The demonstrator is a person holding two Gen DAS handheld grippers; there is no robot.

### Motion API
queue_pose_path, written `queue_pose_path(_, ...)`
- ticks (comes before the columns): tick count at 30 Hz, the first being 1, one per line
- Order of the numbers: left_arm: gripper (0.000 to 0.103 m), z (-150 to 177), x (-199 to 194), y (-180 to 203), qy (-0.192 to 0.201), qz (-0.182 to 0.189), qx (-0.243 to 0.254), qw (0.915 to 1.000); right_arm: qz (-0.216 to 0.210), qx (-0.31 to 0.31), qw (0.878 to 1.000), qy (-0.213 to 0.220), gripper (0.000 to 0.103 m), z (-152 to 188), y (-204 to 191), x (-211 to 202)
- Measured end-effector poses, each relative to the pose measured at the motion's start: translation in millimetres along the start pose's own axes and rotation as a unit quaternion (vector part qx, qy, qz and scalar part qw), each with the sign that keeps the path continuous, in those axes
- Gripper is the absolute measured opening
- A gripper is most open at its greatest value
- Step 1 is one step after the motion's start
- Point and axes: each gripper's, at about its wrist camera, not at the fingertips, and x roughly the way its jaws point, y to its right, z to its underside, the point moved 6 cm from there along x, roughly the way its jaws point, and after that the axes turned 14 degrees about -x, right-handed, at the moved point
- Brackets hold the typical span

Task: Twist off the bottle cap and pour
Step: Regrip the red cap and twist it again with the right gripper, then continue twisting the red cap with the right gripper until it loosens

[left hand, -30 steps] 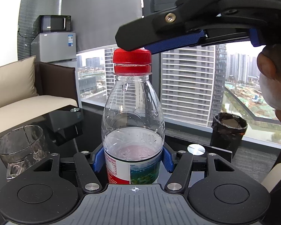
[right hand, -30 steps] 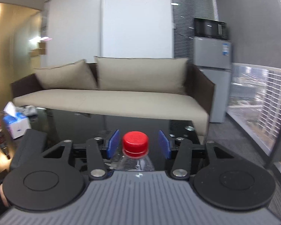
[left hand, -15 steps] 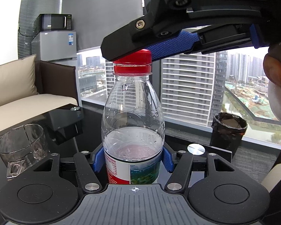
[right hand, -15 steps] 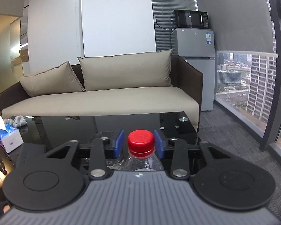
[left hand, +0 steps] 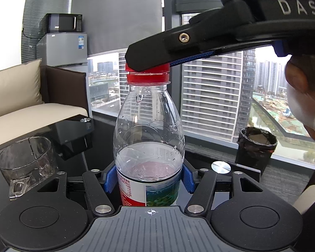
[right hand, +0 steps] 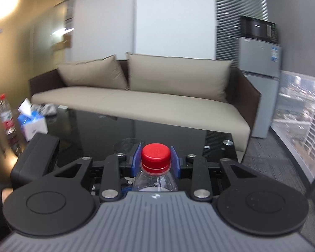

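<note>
A clear plastic bottle (left hand: 148, 138) with a red-and-green label, partly full, stands upright on the black glass table (left hand: 73, 128). My left gripper (left hand: 148, 178) is shut on the bottle's body at label height. Its red cap (right hand: 155, 154) sits between the blue pads of my right gripper (right hand: 155, 158), which is shut on the cap; the cap (left hand: 147, 74) also shows in the left wrist view under the right gripper's black finger (left hand: 157, 59). A clear glass cup (left hand: 26, 161) stands on the table to the left of the bottle.
A beige sofa (right hand: 149, 103) stands beyond the table. A tissue box (right hand: 32, 124) and a second bottle (right hand: 6, 114) stand at the table's far left. A fridge with a microwave (right hand: 260, 71) and a black bin (left hand: 256, 147) stand by the window.
My right gripper's pads have closed from wide apart onto the red cap, and the gripper has turned around the cap. The left gripper and bottle have not moved.
</note>
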Motion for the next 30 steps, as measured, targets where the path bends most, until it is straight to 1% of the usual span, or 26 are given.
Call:
queue_pose_path(3,0.057,0.3,0.3,1.2,0.001,0.001,0.002,1.0,-0.006,0.002,1.0,-0.001,0.033,0.3,3.4,-2.0)
queue_pose_path(4,0.057,0.5,0.5,1.4,0.001,0.001,0.003,1.0,0.0,0.01,1.0,-0.004,0.037,0.8,4.6,-2.8)
queue_pose_path(6,0.057,0.7,0.7,2.0,0.001,0.0,0.005,1.0,0.024,0.024,0.999,-0.009,0.043,0.3,4.0,-4.5)
queue_pose_path(7,0.057,0.8,0.9,1.7,0.001,0.0,0.003,1.0,0.034,0.028,0.999,-0.01,0.045,0.2,3.1,-4.9)
queue_pose_path(13,0.057,0.7,1.3,2.0,0.001,-0.001,0.003,1.0,0.108,0.079,0.991,-0.021,0.046,-2.9,-10.3,-5.2)
queue_pose_path(17,0.057,1.2,1.1,2.7,0.002,-0.002,0.006,1.0,0.135,0.096,0.986,-0.03,0.045,-3.8,-16.8,-0.3)
queue_pose_path(19,0.056,1.3,0.5,2.4,0.001,-0.002,0.005,1.0,0.148,0.103,0.983,-0.033,0.038,-4.3,-17.9,1.4)
queue_pose_path(21,0.056,1.3,0.1,2.1,0.001,-0.001,0.005,1.0,0.154,0.111,0.981,-0.035,0.033,-5.0,-18.6,2.5)
queue_pose_path(22,0.056,1.1,0.2,1.8,0.001,-0.001,0.006,1.0,0.158,0.111,0.981,-0.037,0.033,-5.2,-19.4,3.2)
queue_pose_path(26,0.057,2.1,-0.1,1.1,0.0,-0.001,0.005,1.0,0.162,0.103,0.98,-0.042,0.033,-5.3,-21.5,4.3)
queue_pose_path(30,0.057,1.9,0.1,1.4,0.0,0.0,0.007,1.0,0.149,0.076,0.985,-0.038,0.032,-4.2,-21.8,3.8)
